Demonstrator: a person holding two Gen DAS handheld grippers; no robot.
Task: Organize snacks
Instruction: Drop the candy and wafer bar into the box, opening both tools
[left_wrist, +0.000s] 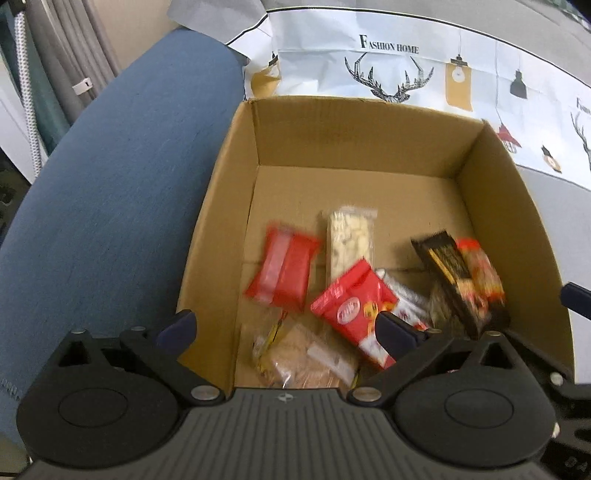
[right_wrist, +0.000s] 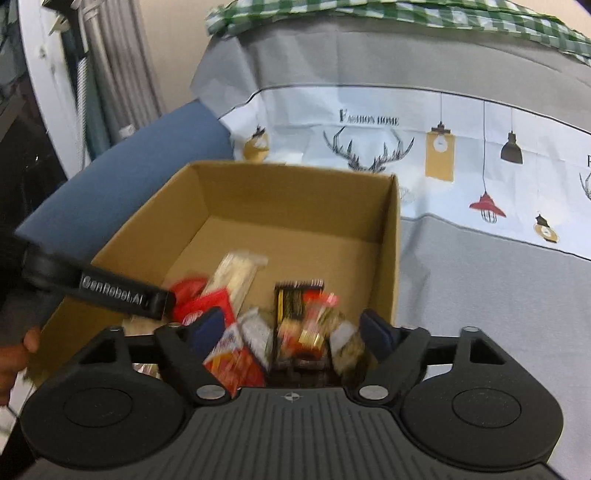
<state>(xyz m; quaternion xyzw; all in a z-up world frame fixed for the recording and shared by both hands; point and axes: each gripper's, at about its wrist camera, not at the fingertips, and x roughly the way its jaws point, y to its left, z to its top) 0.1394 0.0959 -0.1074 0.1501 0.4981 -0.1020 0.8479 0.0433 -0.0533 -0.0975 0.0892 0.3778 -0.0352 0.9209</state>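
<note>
- The blue cushioned arm (left_wrist: 110, 177) of a seat lies along the left side of the cardboard box (left_wrist: 236, 206), touching its left wall.
- The left tongs (left_wrist: 284, 325) stand wide apart and hold nothing; the left fingertip (left_wrist: 179, 325) hangs outside the box's left wall, over the blue arm, while the right one hangs inside, over the snacks.
- Between those tips, on the box floor, lies a clear packet of tan biscuits (left_wrist: 303, 358), closest to the camera.
- Just beyond it lies a plain red packet (left_wrist: 284, 269), and beside that a clear packet of pale nut bar (left_wrist: 351, 240), pointing toward the far wall.
- A red packet with a round logo (left_wrist: 351, 302) lies tilted beneath the left tongs' right tip, overlapping a white-and-red wrapper whose details are blurred.
- Farther right, a black-and-gold packet (left_wrist: 447, 266) and an orange-red one lean near the box's right wall.
- The right tongs (right_wrist: 295, 328) hover over the near end of the box, spread wide and carrying nothing; the black-and-gold packet (right_wrist: 295, 299) sits directly between the tips.
- In the right wrist view the left device's black bar crosses the box's left rim, with a bare hand (right_wrist: 14, 350) at the frame edge.
- The box rests on a grey cloth (right_wrist: 480, 295) printed with antlers and lamps.
</note>
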